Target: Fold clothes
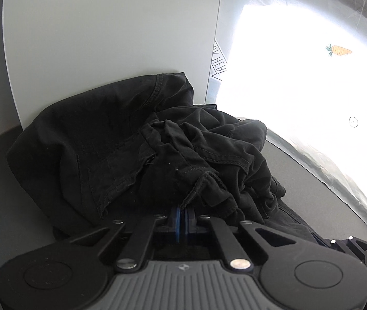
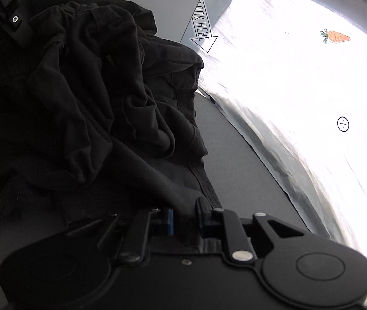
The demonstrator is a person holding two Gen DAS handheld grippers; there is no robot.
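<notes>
A crumpled black garment (image 1: pixel 137 142) lies heaped on the dark tabletop (image 2: pixel 240 160), against a white panel (image 1: pixel 106 25) at the far side. The left claw (image 1: pixel 182 217) pinches a fabric edge; the right claw (image 2: pixel 184 213) clamps another fold. A white sheet (image 2: pixel 299 90) with a carrot print (image 2: pixel 335 36) lies right.

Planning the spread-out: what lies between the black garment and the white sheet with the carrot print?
Only bare dark table, seen in the right wrist view, separates black garment from white sheet.
</notes>
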